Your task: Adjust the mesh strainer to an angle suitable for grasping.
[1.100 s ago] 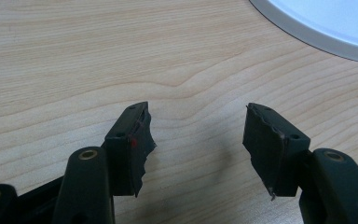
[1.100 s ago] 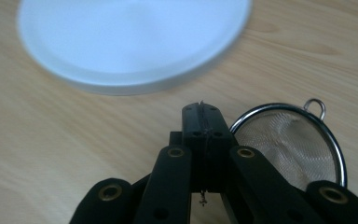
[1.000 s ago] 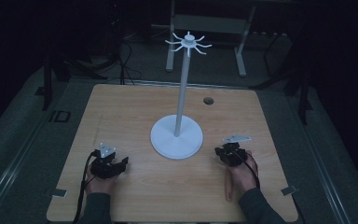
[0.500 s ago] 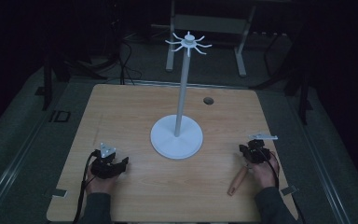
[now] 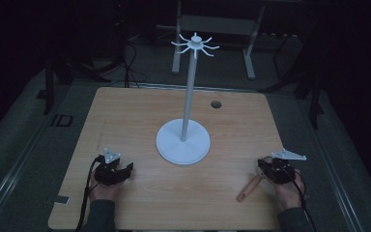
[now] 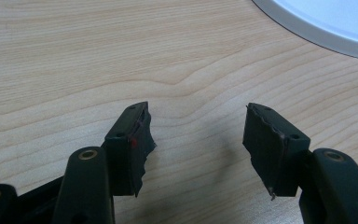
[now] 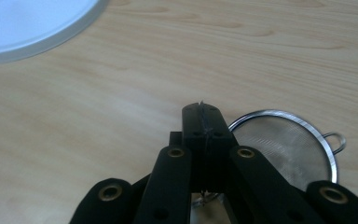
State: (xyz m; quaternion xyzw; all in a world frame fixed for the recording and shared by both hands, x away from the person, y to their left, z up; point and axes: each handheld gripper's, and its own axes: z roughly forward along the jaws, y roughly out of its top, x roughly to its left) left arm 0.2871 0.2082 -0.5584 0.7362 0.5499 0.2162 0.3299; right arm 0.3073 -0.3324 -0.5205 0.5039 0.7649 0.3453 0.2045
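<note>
We see the strainer (image 7: 289, 144) partly hidden behind the right tool (image 7: 202, 122) — its handle end lies out of sight below. The white stand base (image 6: 326, 21) is cut off by the edge in both gripper views — the small dark spot (image 5: 216, 104) on the table (image 5: 125, 121) is too small to tell.

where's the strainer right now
The strainer lies flat on the table at the person's right, near the front edge, its mesh bowl under the right gripper and its wooden handle angling toward the person.
</note>
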